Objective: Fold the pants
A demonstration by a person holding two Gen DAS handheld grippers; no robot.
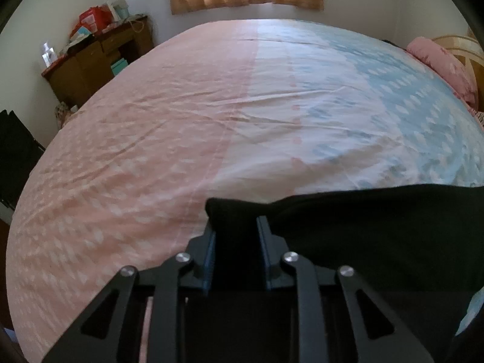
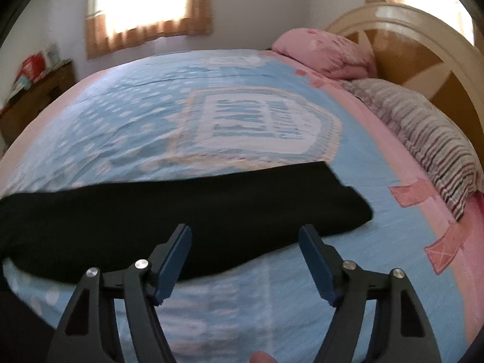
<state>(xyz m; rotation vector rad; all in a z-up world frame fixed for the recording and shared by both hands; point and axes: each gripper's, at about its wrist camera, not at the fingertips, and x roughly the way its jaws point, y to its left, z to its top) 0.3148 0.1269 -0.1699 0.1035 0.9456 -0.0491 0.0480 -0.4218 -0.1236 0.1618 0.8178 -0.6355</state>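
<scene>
Firmly, left gripper (image 1: 235, 230) clamps black pants (image 1: 378, 227) — right gripper (image 2: 245, 236) gapes wide.

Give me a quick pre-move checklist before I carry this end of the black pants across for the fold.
1. Left gripper shut on the pants: ok.
2. Right gripper gripping cloth: not ok, jaws open, empty, above the near edge.
3. Pants lying flat on the bedspread: ok in the right wrist view.
4. Free bed surface ahead for the fold: ok.
5. Pillows clear of the pants: ok.
6. Which end the left gripper holds: cannot tell.
</scene>
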